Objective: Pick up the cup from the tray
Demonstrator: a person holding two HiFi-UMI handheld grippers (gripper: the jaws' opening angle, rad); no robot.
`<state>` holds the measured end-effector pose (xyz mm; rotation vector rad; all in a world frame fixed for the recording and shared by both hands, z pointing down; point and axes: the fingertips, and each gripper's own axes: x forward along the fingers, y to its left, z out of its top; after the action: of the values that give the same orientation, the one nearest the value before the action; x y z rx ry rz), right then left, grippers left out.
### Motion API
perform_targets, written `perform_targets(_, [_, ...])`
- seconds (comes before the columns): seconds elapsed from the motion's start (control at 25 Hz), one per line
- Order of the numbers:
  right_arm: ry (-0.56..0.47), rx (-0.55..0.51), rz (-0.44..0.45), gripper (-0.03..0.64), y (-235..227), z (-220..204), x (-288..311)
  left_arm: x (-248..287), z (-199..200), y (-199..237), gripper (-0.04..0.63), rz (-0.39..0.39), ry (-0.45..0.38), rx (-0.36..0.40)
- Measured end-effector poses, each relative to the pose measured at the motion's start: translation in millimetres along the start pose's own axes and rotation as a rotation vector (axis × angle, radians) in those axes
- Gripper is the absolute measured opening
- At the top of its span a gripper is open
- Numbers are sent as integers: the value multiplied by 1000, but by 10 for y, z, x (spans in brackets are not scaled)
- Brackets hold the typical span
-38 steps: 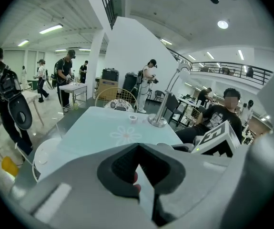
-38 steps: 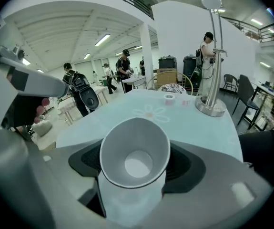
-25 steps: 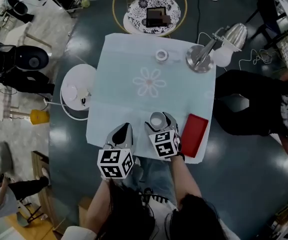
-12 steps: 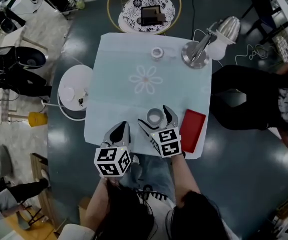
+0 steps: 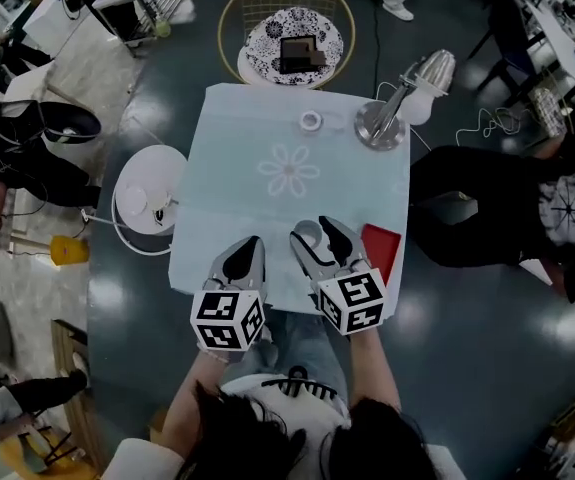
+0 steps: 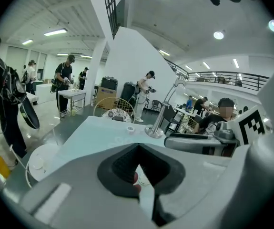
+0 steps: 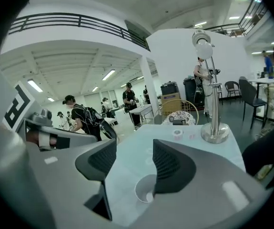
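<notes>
Your right gripper (image 7: 133, 161) gapes over the cup (image 7: 144, 189), which sits beside its right jaw. Your left gripper (image 6: 137, 168) is closed and empty. Next, probably: centre, then squeeze.

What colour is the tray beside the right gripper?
Red. The tray shows best in the head view.

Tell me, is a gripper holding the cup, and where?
Nothing is held. The right gripper has its jaws apart, not pressing the cup, which sits on the table. The left gripper is shut with nothing in it.
</notes>
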<state>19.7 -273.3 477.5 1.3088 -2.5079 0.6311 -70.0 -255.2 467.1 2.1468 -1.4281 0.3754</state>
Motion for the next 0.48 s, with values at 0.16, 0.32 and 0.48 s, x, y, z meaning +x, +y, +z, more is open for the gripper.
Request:
perform_targets(0.16, [-49,32,-80,151,45,60,-198,-107,19,-99,0,-42,-9,48])
perform_targets(0.32, [-73,40,-130,58,158,48,-370,-217,45,-153,0,-78,-34,44])
perform_targets(0.48, [-86,55,-169,25,288,-21,-509,-319,42,-238,0,-119,-53,69])
